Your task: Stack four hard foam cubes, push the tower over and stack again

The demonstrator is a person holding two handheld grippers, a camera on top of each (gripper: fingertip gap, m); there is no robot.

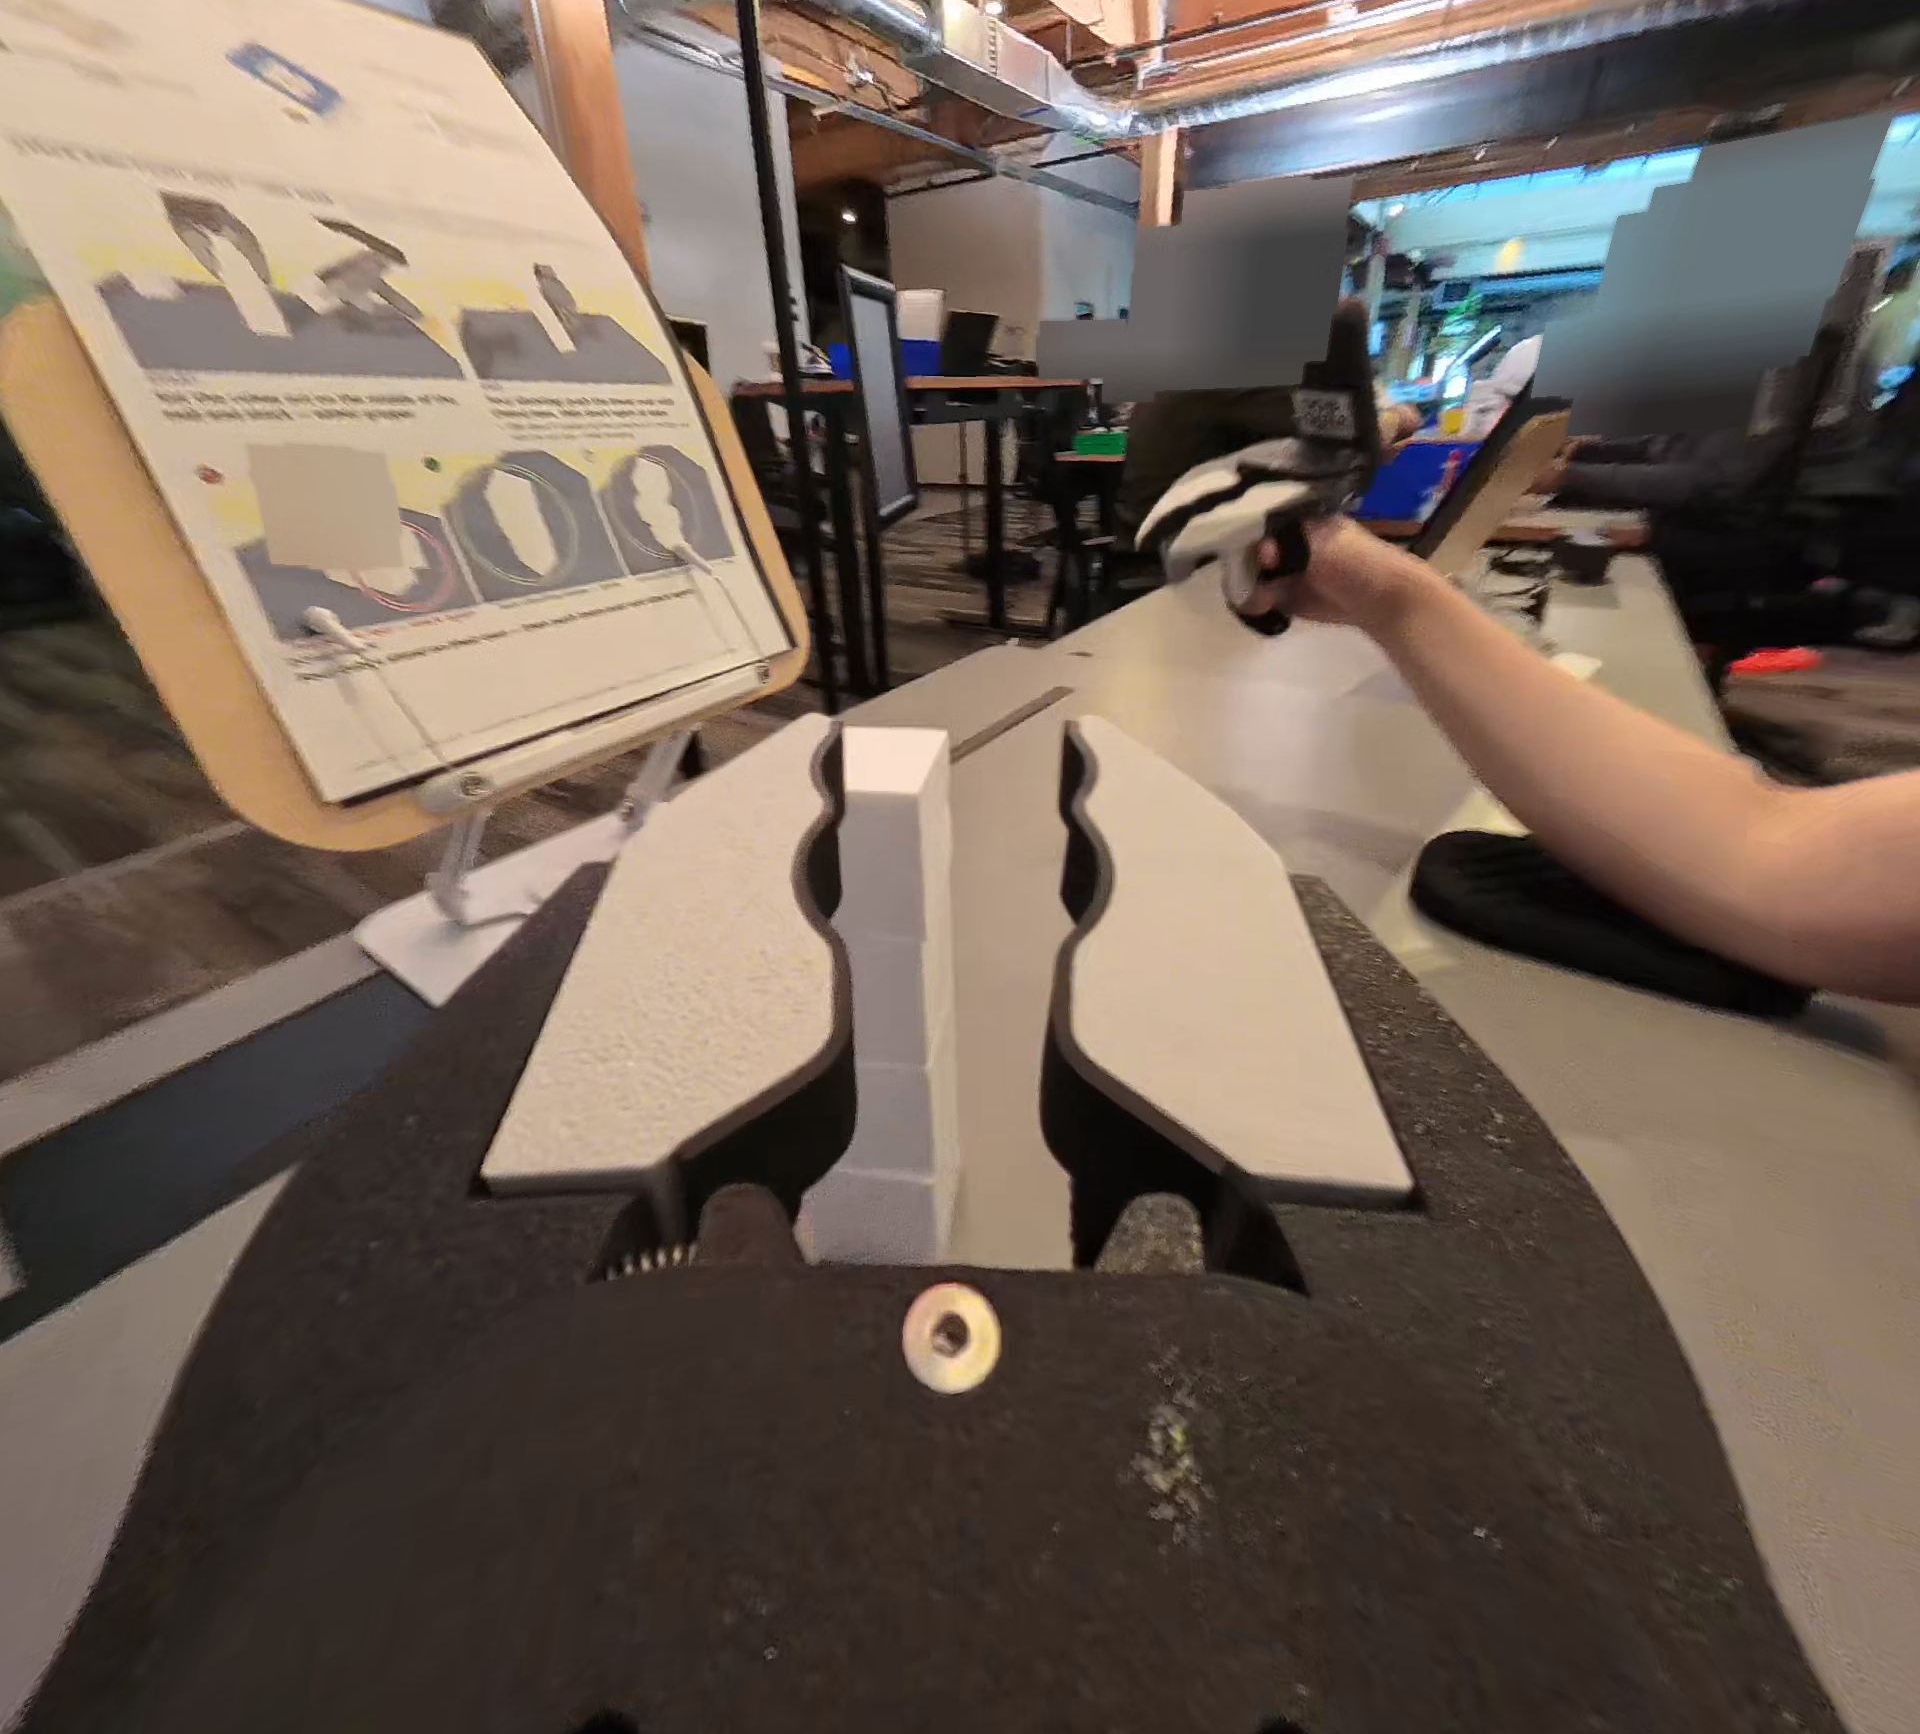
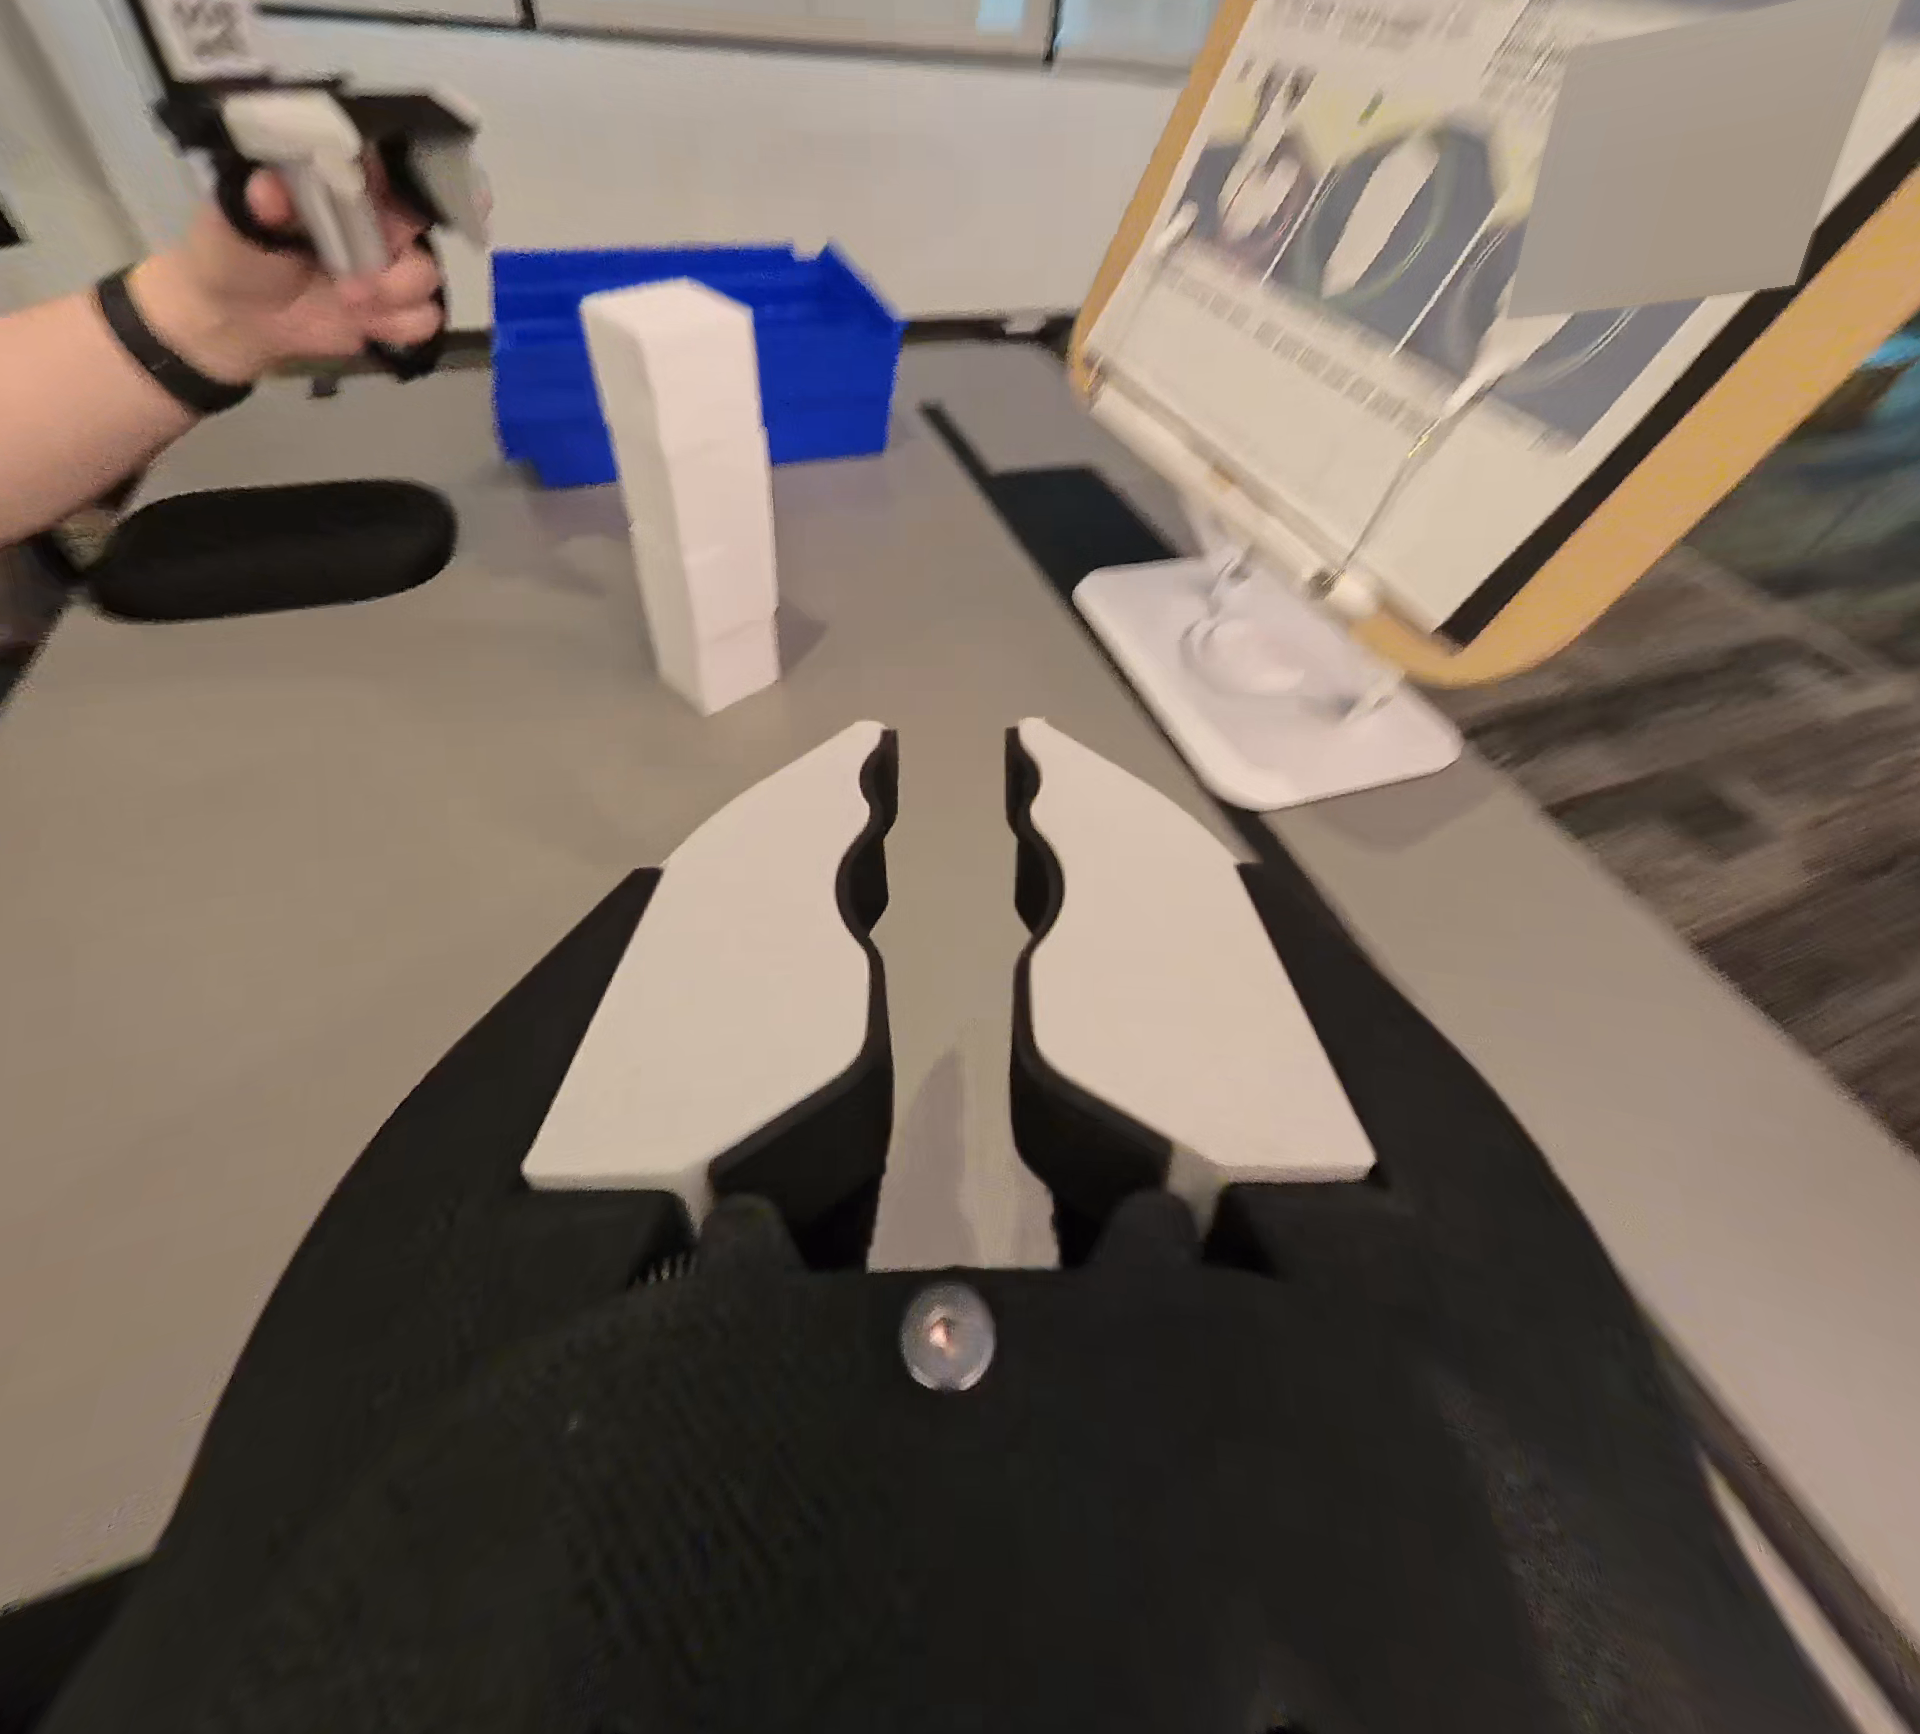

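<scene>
A tower of several white foam cubes (image 2: 696, 489) stands upright on the grey table (image 2: 312, 801), with slight offsets between the cubes. My left gripper (image 1: 951, 734) is open and empty. It looks down at the tower (image 1: 899, 957), which shows between its fingers. In the right wrist view the left gripper (image 2: 447, 167) is held in a hand above and to the left of the tower, apart from it. My right gripper (image 2: 951, 734) is empty, with a narrow gap between its fingers, short of the tower. It also shows in the left wrist view (image 1: 1184, 531).
A blue bin (image 2: 831, 354) stands behind the tower. An instruction board on a white stand (image 2: 1455, 230) leans at the table's right edge and also shows in the left wrist view (image 1: 364, 437). A black padded rest (image 2: 270, 546) lies left of the tower. The grippers' ends are close to 35 cm from one another.
</scene>
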